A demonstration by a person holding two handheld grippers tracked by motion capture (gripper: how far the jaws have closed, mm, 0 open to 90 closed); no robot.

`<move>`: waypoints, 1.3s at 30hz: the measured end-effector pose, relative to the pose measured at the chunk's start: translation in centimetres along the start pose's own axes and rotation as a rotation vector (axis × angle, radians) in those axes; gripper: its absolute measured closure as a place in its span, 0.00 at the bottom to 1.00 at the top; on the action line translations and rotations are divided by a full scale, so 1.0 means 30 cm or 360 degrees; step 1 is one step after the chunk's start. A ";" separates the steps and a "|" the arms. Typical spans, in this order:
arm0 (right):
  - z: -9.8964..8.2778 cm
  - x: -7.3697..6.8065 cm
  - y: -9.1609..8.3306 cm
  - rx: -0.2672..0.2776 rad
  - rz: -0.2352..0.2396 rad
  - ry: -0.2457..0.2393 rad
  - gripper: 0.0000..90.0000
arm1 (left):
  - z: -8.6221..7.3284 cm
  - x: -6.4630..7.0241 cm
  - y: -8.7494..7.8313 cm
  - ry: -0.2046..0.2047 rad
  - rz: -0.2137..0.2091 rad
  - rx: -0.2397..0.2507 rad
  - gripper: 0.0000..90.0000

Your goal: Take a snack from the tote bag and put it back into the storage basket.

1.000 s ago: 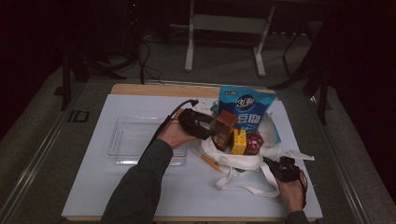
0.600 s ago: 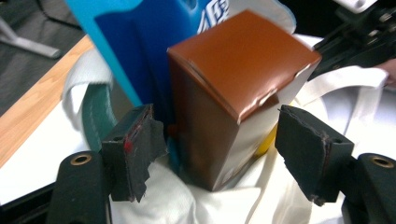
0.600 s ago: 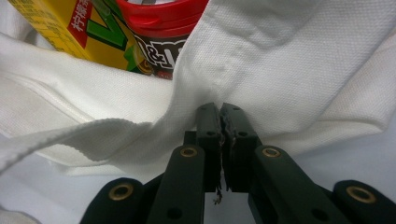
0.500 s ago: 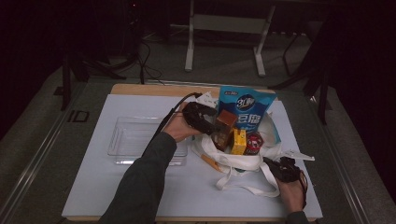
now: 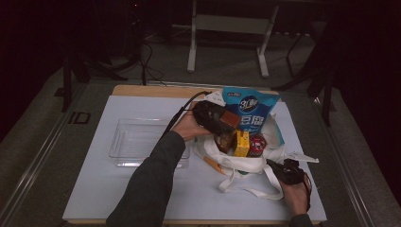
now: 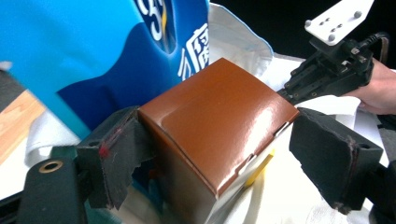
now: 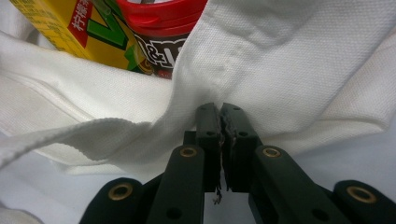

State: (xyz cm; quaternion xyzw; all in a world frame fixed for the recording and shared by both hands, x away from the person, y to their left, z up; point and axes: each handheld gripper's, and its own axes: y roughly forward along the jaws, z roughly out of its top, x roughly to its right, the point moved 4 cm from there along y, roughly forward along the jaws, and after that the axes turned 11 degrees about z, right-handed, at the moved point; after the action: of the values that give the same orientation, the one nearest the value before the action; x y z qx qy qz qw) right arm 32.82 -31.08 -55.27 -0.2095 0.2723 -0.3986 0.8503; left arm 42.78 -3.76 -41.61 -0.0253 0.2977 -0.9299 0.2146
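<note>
Two grippers working: left gripper (image 6: 219, 154) jaws have just been opening, releasing the brown box (image 6: 217, 123) into the bag (image 5: 246, 163) near the desk's right edge; right gripper (image 7: 219, 121) is pinching the bag's cloth.

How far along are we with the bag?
Looks nearly done: blue packet, yellow carton and red-lidded tub sit in the white bag, and the clear tray is bare. In hand: left claw has just been opening around the brown box; right claw pinches the bag's cloth. Left: probably pull the left claw clear.
</note>
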 end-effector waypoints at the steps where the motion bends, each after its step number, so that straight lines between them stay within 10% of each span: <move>1: 0.000 0.000 0.000 0.0000 0.0001 -0.0001 0.95 | -0.001 0.002 0.004 0.0007 -0.0005 -0.0008 0.19; 23: -0.001 0.001 0.000 0.0002 0.0000 0.0002 0.95 | 0.017 0.061 0.009 -0.0054 0.0255 -0.0079 0.24; 33: -0.001 0.000 0.000 0.0002 -0.0002 0.0002 0.95 | 0.029 0.084 0.023 -0.0294 0.0427 -0.0112 0.24; 39: -0.001 0.000 0.000 0.0004 -0.0001 0.0004 0.95 | 0.026 0.080 0.021 -0.0253 0.0359 -0.0127 0.23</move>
State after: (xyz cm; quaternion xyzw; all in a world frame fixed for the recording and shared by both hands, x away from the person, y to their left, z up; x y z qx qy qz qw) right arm 32.81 -31.08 -55.30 -0.2080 0.2727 -0.3994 0.8502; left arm 41.00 -5.63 -41.52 -0.0738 0.3175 -0.8823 0.3396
